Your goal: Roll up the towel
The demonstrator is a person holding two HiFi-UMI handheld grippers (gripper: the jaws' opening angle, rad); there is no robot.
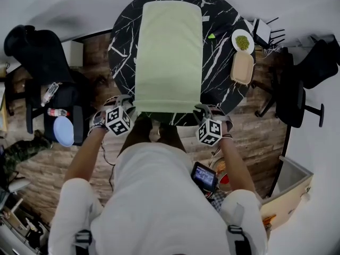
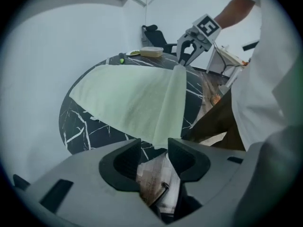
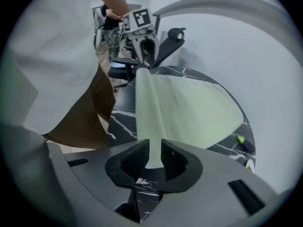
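Note:
A pale green towel (image 1: 169, 52) lies spread flat along the round black marble table (image 1: 223, 78), its near edge at the table's rim in front of me. My left gripper (image 1: 126, 104) hovers at the near left corner. In the left gripper view its jaws (image 2: 154, 152) stand wide apart, with the towel's corner (image 2: 163, 138) just beyond their tips and untouched. My right gripper (image 1: 204, 111) is at the near right corner. Its jaws (image 3: 154, 155) are parted a little, and the towel's edge (image 3: 154, 126) runs into the narrow gap without being pinched.
At the table's far right sit a white plate of green bits (image 1: 243, 41), a tan oval dish (image 1: 242, 68) and a small green object (image 1: 211, 35). Black office chairs (image 1: 42, 62) (image 1: 303, 89) flank the table. A cardboard box (image 1: 289, 187) stands at my right.

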